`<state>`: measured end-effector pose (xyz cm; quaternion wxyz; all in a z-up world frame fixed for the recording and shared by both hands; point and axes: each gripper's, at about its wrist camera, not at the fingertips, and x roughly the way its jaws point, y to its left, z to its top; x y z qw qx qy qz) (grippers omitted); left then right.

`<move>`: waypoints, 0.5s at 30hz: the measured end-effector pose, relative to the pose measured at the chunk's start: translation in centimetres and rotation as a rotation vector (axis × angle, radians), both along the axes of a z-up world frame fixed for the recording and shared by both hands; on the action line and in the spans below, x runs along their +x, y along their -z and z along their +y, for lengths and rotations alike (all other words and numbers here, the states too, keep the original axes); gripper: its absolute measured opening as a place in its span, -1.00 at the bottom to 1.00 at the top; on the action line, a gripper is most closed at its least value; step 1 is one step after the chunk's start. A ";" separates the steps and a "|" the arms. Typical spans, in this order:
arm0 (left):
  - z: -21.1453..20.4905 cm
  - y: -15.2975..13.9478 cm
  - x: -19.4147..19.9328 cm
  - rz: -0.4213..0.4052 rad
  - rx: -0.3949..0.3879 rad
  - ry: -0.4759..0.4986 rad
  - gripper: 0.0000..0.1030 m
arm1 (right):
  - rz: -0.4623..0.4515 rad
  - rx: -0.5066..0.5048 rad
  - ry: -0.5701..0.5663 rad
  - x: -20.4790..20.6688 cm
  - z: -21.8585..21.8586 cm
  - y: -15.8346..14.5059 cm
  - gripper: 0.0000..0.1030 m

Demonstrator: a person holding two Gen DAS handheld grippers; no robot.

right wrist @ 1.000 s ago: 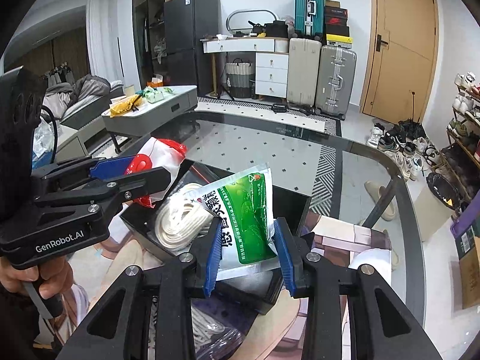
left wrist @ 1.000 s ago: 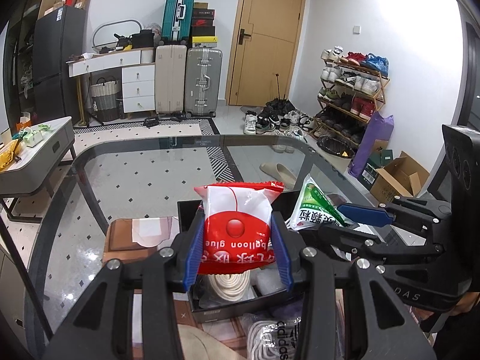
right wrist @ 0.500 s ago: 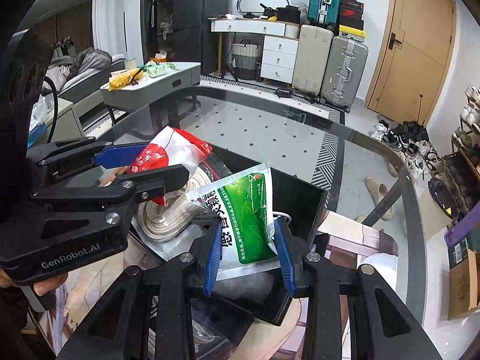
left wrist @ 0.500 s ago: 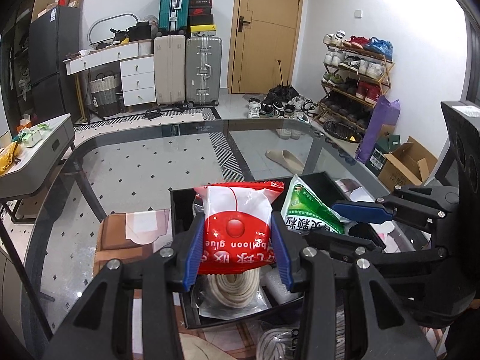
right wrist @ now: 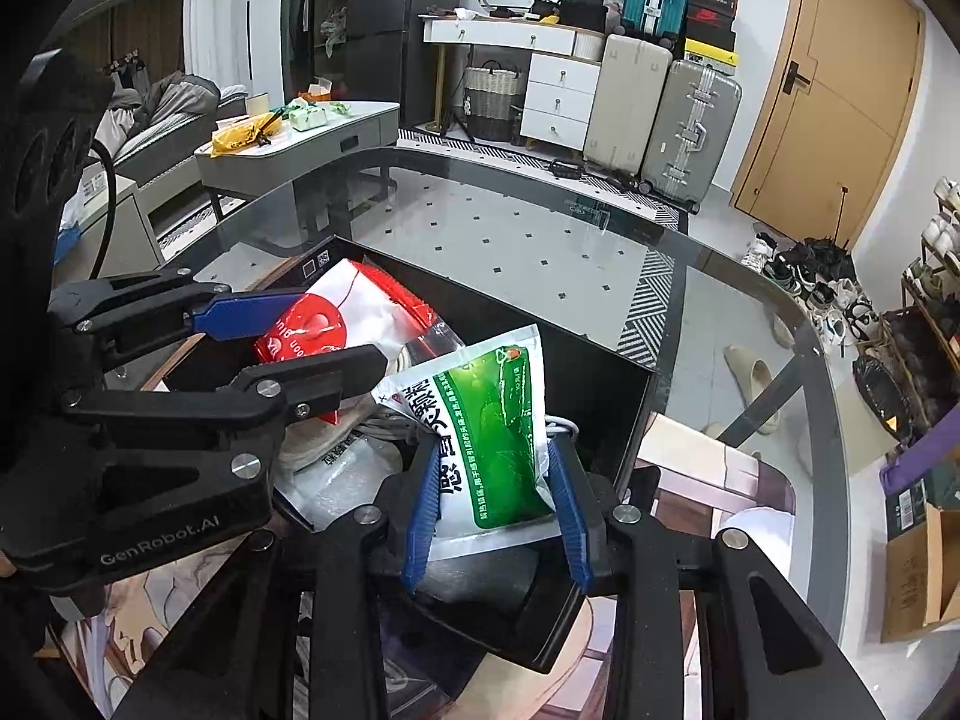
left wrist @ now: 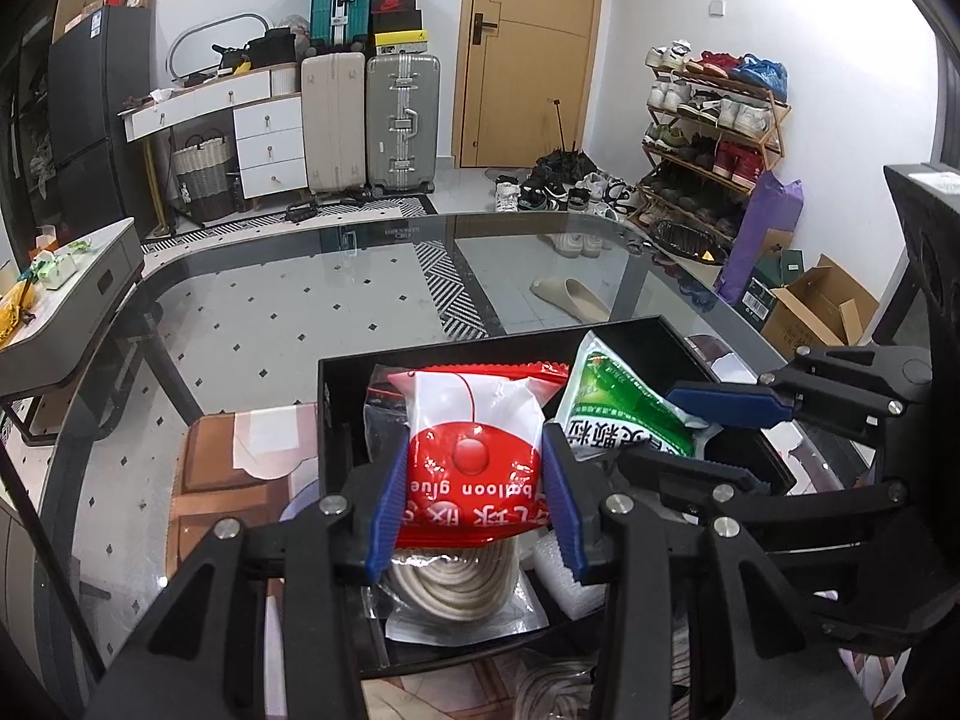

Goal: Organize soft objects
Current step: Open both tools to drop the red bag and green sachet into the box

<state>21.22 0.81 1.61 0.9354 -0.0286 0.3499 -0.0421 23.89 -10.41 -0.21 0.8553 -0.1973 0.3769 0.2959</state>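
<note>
Red pouch and green pouch, each claw-clamped, have sunk closer over the black tray.

A lived-in home, by the entrance: a wooden door, a shoe rack crammed with sneakers, and suitcases lined against the wall. A glass dining table fills the middle, a white dresser behind.

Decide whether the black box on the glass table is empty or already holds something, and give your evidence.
Not empty. The black box already holds a bagged coil of cream rope and a clear plastic packet, lying under the two gripped packets.
</note>
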 end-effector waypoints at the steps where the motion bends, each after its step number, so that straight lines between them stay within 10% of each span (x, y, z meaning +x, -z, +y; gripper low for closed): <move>1: 0.0 0.1 0.0 0.001 0.001 0.000 -0.20 | -0.002 0.000 -0.004 0.0 0.0 0.0 -0.23; 6: 0.6 -0.5 -0.3 0.012 -0.021 -0.002 -0.12 | -0.076 0.019 0.010 -1.2 -0.8 -1.4 0.22; 15: 1.8 -3.0 -3.9 -0.070 -0.059 -0.040 0.87 | -0.159 0.113 0.103 -4.0 -4.7 -4.7 0.98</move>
